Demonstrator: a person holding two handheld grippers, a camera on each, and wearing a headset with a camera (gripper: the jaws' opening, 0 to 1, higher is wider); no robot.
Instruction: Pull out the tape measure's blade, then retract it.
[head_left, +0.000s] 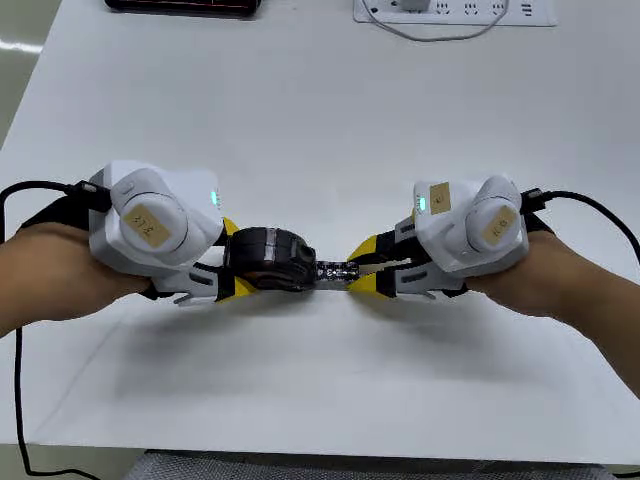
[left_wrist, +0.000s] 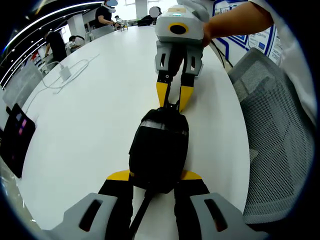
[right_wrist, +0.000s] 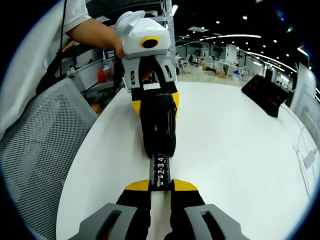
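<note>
With the jaws of our left gripper (left_wrist: 155, 176) clamped on the black rubber-cased tape measure (head_left: 268, 260) near the white surface's (head_left: 320, 120) front edge, and our right gripper (right_wrist: 161, 186) pinching its short numbered blade (right_wrist: 160, 170), we should pull straight, level and steadily.

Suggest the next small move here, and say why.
Probably draw the right tool straight away from the tape measure: it pinches the blade tip with only a short numbered length out, while the left tool clamps the tape measure.
</note>
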